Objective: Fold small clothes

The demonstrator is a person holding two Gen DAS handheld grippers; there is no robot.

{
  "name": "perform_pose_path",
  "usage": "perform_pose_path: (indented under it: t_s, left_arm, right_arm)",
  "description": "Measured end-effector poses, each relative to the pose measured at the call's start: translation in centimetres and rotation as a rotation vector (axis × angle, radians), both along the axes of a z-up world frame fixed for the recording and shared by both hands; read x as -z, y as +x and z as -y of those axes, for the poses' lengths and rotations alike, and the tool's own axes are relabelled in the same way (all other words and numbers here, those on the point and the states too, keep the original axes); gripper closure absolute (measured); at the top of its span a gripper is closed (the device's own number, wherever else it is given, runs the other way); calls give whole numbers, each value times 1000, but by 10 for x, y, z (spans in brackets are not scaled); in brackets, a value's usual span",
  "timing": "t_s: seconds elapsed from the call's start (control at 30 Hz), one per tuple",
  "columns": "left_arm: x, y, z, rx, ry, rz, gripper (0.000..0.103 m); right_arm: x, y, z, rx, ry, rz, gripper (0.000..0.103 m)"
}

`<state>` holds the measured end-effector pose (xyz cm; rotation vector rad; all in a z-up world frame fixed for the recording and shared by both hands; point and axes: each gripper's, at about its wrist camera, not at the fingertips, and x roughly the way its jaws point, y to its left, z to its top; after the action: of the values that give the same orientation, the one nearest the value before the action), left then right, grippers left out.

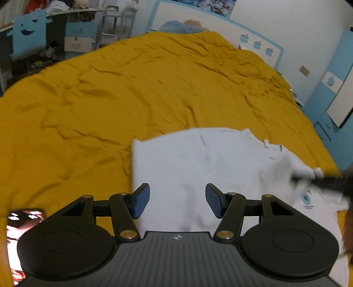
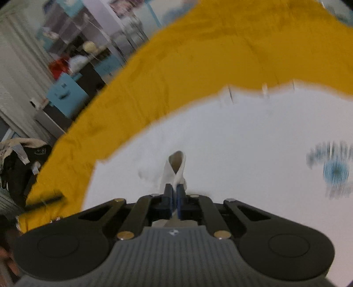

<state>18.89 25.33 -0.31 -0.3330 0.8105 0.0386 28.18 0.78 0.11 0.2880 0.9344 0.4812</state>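
Observation:
A small white T-shirt [image 1: 198, 163] with a blue round print [image 1: 306, 198] lies on the yellow bedspread [image 1: 110, 99]. My left gripper [image 1: 177, 202] is open and empty, with its blue pads just above the shirt's near part. My right gripper [image 2: 174, 194] is shut on a pinched fold of the white shirt [image 2: 220, 143], which loops up past the pads. The right gripper also shows as a blurred dark bar at the right edge of the left wrist view [image 1: 326, 182], over the shirt's right side. The blue print [image 2: 335, 170] is blurred in the right wrist view.
A phone [image 1: 19, 223] lies on the bedspread at the near left. A white and blue headboard [image 1: 198, 19] and wall stand beyond the bed. Shelves and a blue chair [image 1: 28, 33] with clutter stand at the far left. Dark clothes [image 2: 19, 159] lie beside the bed.

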Motion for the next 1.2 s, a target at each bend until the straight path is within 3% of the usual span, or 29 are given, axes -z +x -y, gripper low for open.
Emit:
perform_pose_path:
  t_s: [0.23, 0.37, 0.47, 0.57, 0.7, 0.87, 1.03, 1.2]
  left_arm:
    - [17, 2, 13, 42, -49, -15, 34]
    - [31, 7, 19, 61, -41, -31, 34]
    - [43, 13, 23, 73, -32, -55, 34]
    - [51, 19, 26, 89, -38, -62, 34]
    - [57, 23, 33, 111, -24, -62, 34]
    - [62, 33, 49, 191, 3, -68, 34]
    - [82, 52, 71, 242, 175, -95, 34]
    - [85, 52, 84, 293, 302, -46, 34]
  right_arm:
    - [-93, 39, 9, 28, 20, 231, 103]
    - [-134, 54, 46, 132, 60, 317, 103]
    - [-147, 61, 83, 234, 42, 351, 103]
    - [-132, 74, 115, 287, -9, 297, 103]
    - [-80, 87, 141, 325, -84, 158, 103]
    - [-39, 90, 168, 386, -76, 83, 103]
    - [-29, 90, 168, 375, -68, 91, 103]
    - [-38, 71, 167, 324, -64, 115, 103]
